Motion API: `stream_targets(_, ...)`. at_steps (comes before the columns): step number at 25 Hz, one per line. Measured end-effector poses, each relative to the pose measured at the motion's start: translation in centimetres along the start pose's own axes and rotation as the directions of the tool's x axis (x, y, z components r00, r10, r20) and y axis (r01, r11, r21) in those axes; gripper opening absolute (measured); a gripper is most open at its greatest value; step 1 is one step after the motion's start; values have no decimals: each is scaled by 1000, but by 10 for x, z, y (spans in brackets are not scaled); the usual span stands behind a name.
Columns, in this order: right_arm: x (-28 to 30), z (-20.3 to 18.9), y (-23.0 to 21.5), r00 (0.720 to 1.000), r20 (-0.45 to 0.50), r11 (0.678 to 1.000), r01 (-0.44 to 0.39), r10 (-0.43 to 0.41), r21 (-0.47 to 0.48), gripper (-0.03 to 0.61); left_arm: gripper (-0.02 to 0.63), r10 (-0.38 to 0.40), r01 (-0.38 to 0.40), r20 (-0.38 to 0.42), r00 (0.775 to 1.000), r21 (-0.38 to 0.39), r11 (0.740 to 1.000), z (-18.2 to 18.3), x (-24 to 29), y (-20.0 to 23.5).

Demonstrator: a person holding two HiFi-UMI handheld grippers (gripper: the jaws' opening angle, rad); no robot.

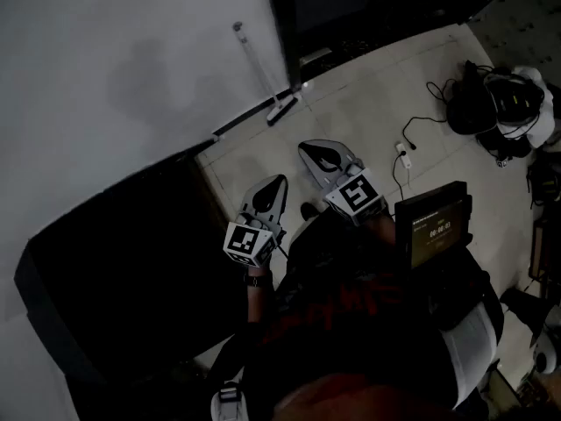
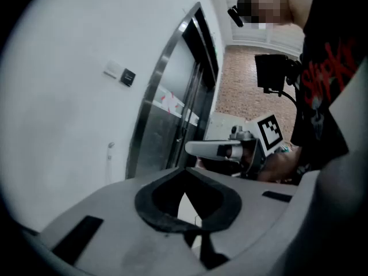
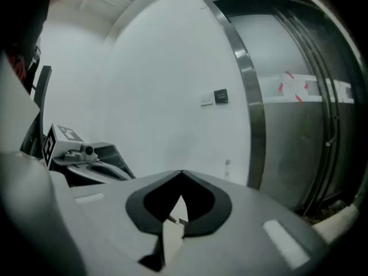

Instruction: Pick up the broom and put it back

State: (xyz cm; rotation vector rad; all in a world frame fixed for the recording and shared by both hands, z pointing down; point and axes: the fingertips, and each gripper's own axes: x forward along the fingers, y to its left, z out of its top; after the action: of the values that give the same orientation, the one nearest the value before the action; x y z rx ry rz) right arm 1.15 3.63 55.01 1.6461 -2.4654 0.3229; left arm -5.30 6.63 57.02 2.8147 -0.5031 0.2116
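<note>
The broom (image 1: 263, 73) leans against the white wall, its thin pale handle slanting down to a head (image 1: 282, 110) on the tile floor by the dark doorway. The handle's top shows small in the left gripper view (image 2: 110, 148) and in the right gripper view (image 3: 227, 164). My left gripper (image 1: 273, 184) and right gripper (image 1: 314, 152) hang side by side above the floor, short of the broom. Both are shut with nothing in them. The right gripper (image 2: 198, 148) shows beyond my left jaws, and the left gripper (image 3: 86, 154) shows beside my right jaws.
A large dark shape (image 1: 123, 270) lies along the wall at the lower left. A steel door frame (image 3: 253, 96) borders the dark doorway. Bags and cables (image 1: 491, 103) and a power strip (image 1: 403, 152) lie on the floor at the right. A small screen (image 1: 434, 226) hangs at the person's chest.
</note>
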Motion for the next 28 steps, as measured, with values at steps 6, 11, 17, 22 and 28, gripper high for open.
stream_targets(6, 54, -6, -57, 999, -20, 999, 33, -33, -5, 0, 1, 134, -122, 99, 986, -116, 986, 45, 54, 67)
stream_targets(11, 126, 17, -147, 999, -35, 999, 37, -38, -20, 0, 1, 215, -215, 80, 973, -4, 977, 79, 116, 141)
stream_targets(17, 194, 31, -203, 998, -57, 1000, -12, 13, 13, 0, 1, 347, -345, 52, 937, -33, 938, 103, 138, 203)
stream_targets(22, 248, 23, -233, 994, -109, 1000, 6, -5, 18, 2, 1, 380, -379, 17, 925, -56, 924, 98, 141, 237)
stream_targets(28, 318, -35, -269, 957, -282, 996, 80, -63, 49, 117, 61, 408, -405, 94, 908, -49, 913, 125, 121, 279)
